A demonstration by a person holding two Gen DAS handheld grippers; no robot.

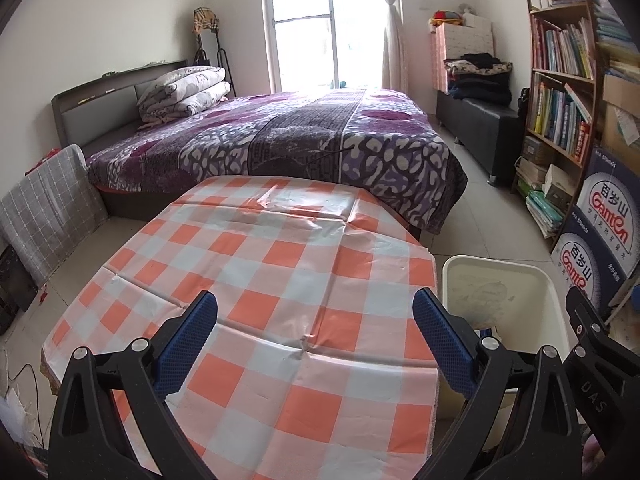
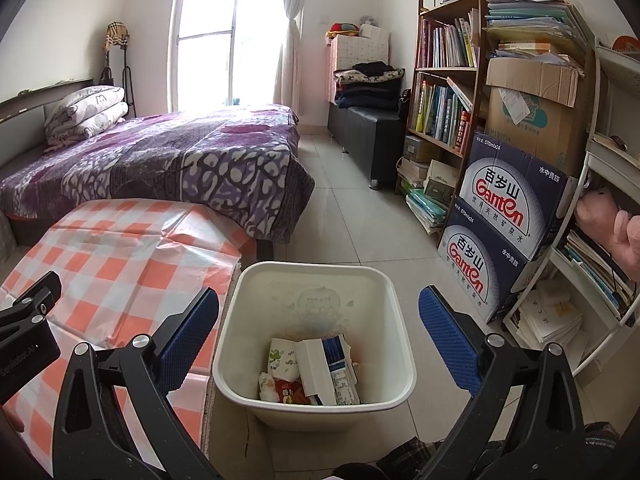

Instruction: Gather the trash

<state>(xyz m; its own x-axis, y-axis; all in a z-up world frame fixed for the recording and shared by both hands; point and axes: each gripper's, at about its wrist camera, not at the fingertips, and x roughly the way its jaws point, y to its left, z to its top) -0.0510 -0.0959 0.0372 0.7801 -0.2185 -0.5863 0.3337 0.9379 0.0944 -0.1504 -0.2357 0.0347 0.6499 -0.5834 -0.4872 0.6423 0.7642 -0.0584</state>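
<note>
Trash (image 2: 316, 368) is all sitting in the bottom of the white bin (image 2: 394, 292) on the floor: a white box with blue print, a little tissue pack with green on it, a red wrapper and some crumpled paper. The bin is right up against the desk's corner, and the desk (image 1: 256, 264) has an orange-and-white checked cloth with nothing on it in either view. Right gripper (image 2: 318, 320) hangs straight over the bin, fingers spread wide, nothing between the blue pads (image 2: 188, 330). Left gripper (image 1: 316, 336) is over the desk, same deal, released and empty. Bed (image 1: 304, 140) with the purple cover is just behind the desk. Bookshelf (image 2: 444, 92) and two stacked Ganten water boxes (image 2: 504, 224) stand beyond the bin on its far side from the desk.
</note>
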